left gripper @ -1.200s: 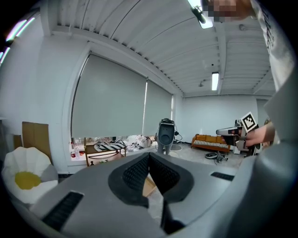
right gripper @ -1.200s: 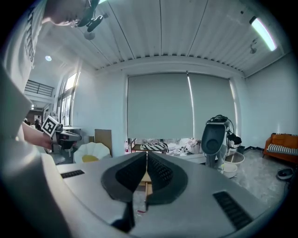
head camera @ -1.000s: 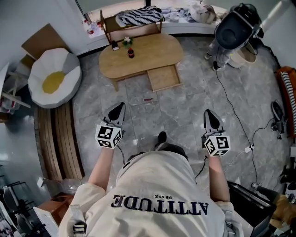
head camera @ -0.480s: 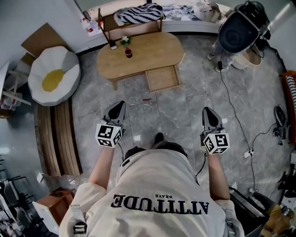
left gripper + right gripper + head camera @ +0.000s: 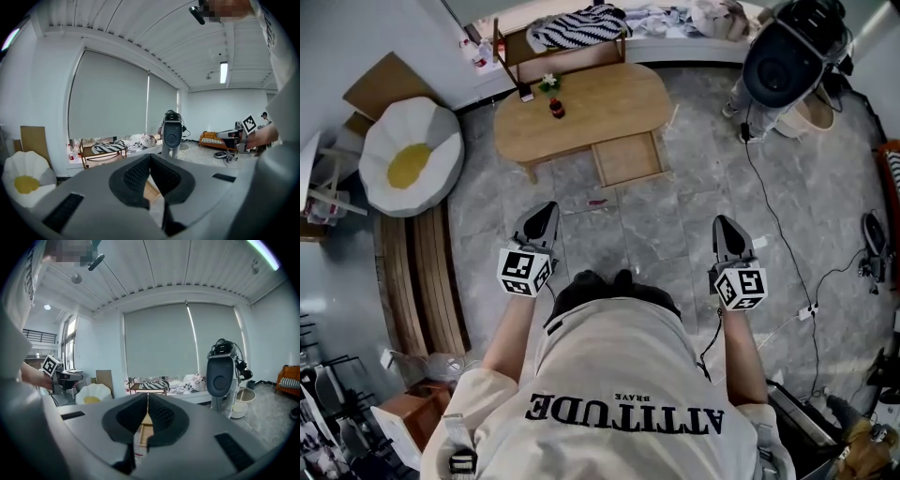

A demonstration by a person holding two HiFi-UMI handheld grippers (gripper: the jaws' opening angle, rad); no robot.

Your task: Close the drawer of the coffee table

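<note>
Nearest to me, both claws are held out over the grey tiled floor [image 5: 675, 234], well apart from each other. My left claw [image 5: 546, 210] has its jaws pressed together with nothing between them; its own view shows the ribbed pads meeting at the tips. My right claw [image 5: 725, 225] is the same: jaws together, nothing in them. Neither claw touches anything.

Ahead of the left claw a small red item [image 5: 599, 201] lies on the tiles. Beyond it the drawer [image 5: 628, 157] stands pulled out from the near side of the low wooden surface [image 5: 600, 103], and its inside looks bare. On that surface, toward its left end, stand a small dark bottle [image 5: 556, 107] and, behind it, a little flowering plant [image 5: 547, 82].

To the left an egg-shaped cushion [image 5: 408, 157] leans near the wall. Farther back, a striped cloth [image 5: 579, 26] lies on a wooden rack, and a dark rounded machine [image 5: 792, 52] stands at the far right.
</note>
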